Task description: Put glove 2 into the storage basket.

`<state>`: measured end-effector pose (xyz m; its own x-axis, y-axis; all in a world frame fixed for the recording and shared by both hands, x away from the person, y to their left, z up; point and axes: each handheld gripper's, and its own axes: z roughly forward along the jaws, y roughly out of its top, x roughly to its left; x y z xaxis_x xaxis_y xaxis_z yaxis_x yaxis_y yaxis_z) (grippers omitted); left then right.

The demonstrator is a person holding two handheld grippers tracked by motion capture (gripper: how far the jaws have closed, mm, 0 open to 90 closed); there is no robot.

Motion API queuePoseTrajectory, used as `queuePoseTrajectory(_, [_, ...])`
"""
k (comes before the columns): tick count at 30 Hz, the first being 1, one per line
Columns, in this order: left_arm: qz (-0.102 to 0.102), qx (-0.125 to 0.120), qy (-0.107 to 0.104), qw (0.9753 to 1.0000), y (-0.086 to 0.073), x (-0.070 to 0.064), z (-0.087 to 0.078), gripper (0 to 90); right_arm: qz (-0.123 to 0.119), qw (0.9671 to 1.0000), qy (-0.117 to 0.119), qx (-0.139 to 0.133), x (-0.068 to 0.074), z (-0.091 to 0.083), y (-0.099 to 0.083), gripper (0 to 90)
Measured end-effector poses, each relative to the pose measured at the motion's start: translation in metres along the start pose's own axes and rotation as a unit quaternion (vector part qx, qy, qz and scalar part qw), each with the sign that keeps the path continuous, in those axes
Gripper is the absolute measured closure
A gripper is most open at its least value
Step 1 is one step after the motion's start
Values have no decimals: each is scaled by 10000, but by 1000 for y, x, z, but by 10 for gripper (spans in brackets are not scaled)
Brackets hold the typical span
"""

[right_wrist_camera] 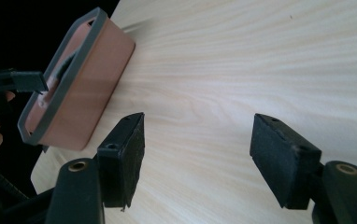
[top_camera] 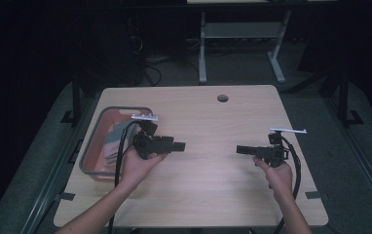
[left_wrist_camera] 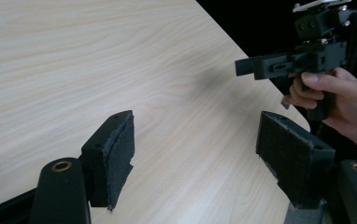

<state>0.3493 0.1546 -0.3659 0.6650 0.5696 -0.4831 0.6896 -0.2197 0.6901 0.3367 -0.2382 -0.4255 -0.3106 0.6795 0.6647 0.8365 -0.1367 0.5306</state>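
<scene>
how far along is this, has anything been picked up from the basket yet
Nothing looks done: folded items sit inside the basket. In hand: nothing; the left gripper and right gripper are open and empty above the table. Left: reaching into the basket and taking items.

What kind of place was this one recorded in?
Probably a lab or workshop set up for recording: a bare wooden table with a cable hole, another desk frame behind, loose cables on a dark floor.
</scene>
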Motion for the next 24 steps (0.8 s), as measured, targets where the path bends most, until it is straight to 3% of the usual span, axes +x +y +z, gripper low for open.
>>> queuePoseTrajectory(24, [291,161,-322,9989,-30,-24,40,276,-115,9999,-85,-91,-23,-31,-41,336])
